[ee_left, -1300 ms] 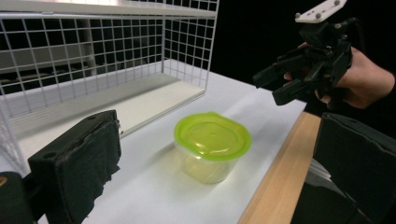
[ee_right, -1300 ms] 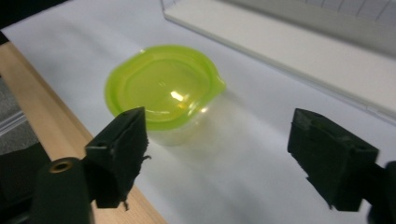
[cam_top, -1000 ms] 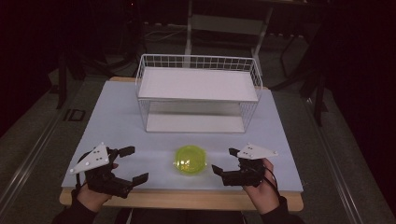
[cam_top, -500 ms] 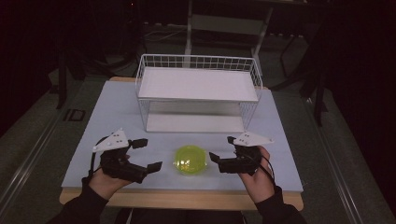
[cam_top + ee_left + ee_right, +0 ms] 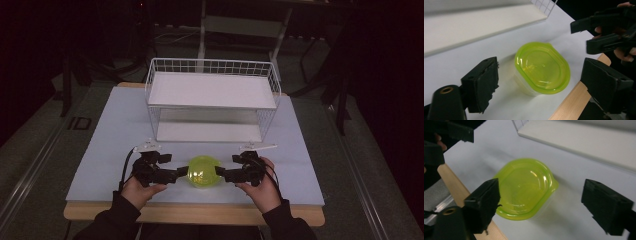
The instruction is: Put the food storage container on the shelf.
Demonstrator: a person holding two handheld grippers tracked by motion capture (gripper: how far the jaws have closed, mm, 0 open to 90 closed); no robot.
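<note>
A yellow-green lidded container [image 5: 203, 172] stands on the white tabletop near the front edge. My left gripper [image 5: 172, 166] is at its left side, and my right gripper [image 5: 227, 166] is at its right side, tips pointing at each other. In the left gripper view the container [image 5: 541, 68] lies ahead between the jaws of the left gripper [image 5: 539, 63]. Those jaws have just been closing, and the pads stay off the container. In the right gripper view the container [image 5: 524, 187] sits ahead of the open right gripper [image 5: 541, 183], nearer its left jaw.
A white wire rack [image 5: 212, 90] with a flat shelf stands at the back middle of the table. The wooden front edge [image 5: 195, 212] runs close below the container. Dark floor surrounds the table.
Both hands have moved inward along the table's front, the left rightward and the right leftward, until their tips flank the container. The container has not moved.
</note>
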